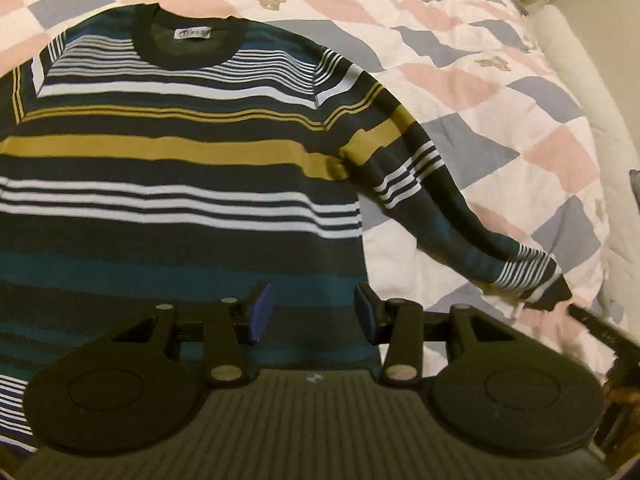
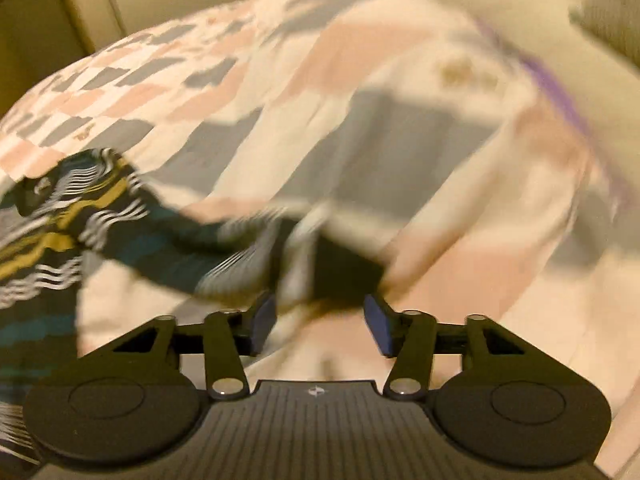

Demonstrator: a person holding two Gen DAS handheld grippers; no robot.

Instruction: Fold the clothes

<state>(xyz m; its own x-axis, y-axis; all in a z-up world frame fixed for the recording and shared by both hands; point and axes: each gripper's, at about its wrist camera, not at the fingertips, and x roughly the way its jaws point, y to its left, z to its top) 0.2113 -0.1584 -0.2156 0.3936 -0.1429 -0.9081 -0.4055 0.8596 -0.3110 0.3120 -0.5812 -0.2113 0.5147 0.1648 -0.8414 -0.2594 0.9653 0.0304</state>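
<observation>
One striped sweater [image 1: 180,184] across the left of the frame, one checked quilt [image 1: 460,92] under it, two grippers, left gripper [image 1: 314,314] and right gripper [image 2: 320,322], two blue fingertips [image 1: 260,312] on each

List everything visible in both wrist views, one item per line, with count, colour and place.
sweater: one, striped dark navy, teal, mustard and white, spread flat with its collar toward the far side of the quilt.
sleeve: one in full view, same stripes, stretched out sideways from the body; its cuff lies just ahead of the right gripper.
neck label: one, white, inside the collar.
quilt: one, checked pink, grey-blue and white, under the sweater.
left gripper: one, black with blue pads, open over the sweater's lower body.
right gripper: one, black with blue pads, open near the cuff; this view is blurred.
</observation>
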